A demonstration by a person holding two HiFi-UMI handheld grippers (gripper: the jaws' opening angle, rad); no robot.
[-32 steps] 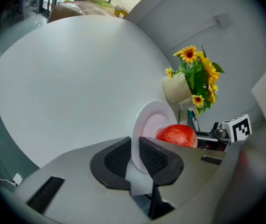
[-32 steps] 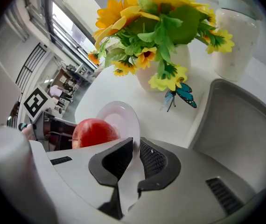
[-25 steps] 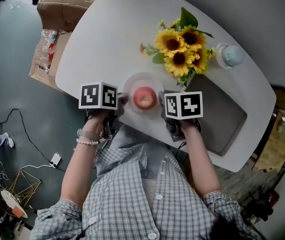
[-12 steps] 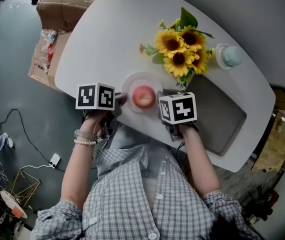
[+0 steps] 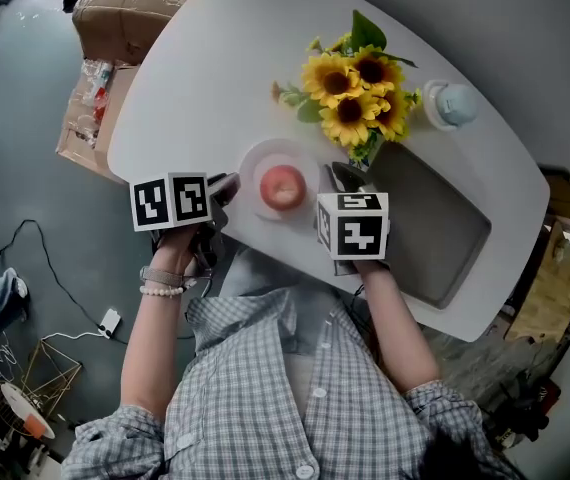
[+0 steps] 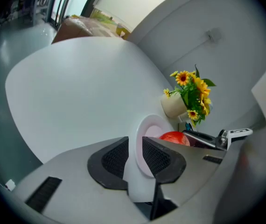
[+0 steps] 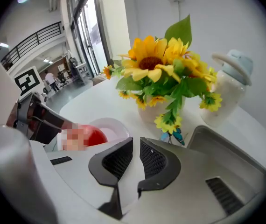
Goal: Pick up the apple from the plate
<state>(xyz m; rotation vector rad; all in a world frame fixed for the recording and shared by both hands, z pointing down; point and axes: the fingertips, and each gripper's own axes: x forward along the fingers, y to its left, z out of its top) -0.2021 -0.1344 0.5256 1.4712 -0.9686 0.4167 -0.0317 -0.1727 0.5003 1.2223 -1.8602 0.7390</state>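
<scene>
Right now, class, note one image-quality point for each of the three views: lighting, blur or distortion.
Head view: soft, even light, faint shadows, the apple sharp. Left gripper view: fisheye bending, black corners, the table edge curved, a smeared blur at far right. Right gripper view: same black corners, sunflowers crisp, a mosaic patch overlying part of the apple.

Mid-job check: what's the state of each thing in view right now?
apple: whole, resting on the plate, ungripped.
plate: flat on the table, holding the apple.
left claw: jaws nearly together, holding nothing, beside the plate.
right claw: jaws nearly together, holding nothing.
sunflowers: upright in their vase.
</scene>
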